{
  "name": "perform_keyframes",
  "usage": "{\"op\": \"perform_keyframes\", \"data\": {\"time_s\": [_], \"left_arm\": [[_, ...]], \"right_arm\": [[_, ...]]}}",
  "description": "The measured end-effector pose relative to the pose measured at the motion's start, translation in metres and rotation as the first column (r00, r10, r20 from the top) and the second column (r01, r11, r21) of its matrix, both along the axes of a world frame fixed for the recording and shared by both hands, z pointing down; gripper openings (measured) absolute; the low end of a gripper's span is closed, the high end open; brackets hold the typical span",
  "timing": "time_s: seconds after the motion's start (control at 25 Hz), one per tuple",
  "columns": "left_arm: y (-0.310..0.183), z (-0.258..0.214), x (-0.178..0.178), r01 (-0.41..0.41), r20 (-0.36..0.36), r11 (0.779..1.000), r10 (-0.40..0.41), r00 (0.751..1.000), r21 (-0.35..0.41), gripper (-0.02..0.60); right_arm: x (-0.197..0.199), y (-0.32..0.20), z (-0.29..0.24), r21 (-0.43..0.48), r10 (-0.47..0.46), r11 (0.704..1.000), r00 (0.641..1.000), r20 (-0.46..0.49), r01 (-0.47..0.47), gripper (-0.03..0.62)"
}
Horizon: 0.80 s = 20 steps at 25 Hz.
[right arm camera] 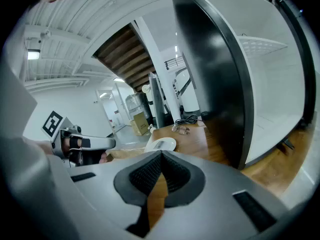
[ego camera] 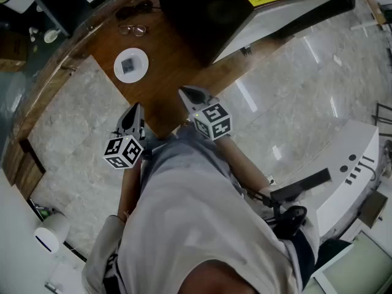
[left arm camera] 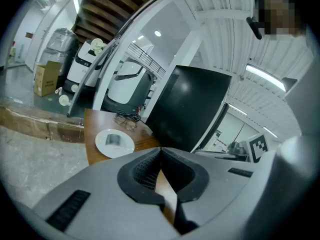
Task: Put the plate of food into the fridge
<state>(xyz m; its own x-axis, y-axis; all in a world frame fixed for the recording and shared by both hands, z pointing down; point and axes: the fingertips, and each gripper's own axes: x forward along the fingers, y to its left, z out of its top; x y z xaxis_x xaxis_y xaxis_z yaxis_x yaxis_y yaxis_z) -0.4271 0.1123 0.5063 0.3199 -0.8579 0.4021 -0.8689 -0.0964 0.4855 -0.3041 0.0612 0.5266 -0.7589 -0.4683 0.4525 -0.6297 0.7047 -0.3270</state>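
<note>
While the fridge (ego camera: 202,8) stands open, plate (ego camera: 143,58) holds food (ego camera: 128,65).

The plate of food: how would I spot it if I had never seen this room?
Find the big black fridge with its door open, then the brown wooden surface in front of it. The plate lies flat there, nearer the person than a pair of glasses. It is the only round white thing on the wood, with a grey square piece in its middle.
</note>
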Motion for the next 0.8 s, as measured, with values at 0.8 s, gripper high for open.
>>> {"op": "perform_keyframes", "data": {"time_s": [0.8], "left_arm": [[-0.044,0.019,-0.103,-0.054,-0.018,0.999,0.054,0.998,0.004,0.02]], "right_arm": [[-0.072,-0.054,0.061,-0.305,0.196,0.937,0.979,0.059,-0.169,0.102]]}}
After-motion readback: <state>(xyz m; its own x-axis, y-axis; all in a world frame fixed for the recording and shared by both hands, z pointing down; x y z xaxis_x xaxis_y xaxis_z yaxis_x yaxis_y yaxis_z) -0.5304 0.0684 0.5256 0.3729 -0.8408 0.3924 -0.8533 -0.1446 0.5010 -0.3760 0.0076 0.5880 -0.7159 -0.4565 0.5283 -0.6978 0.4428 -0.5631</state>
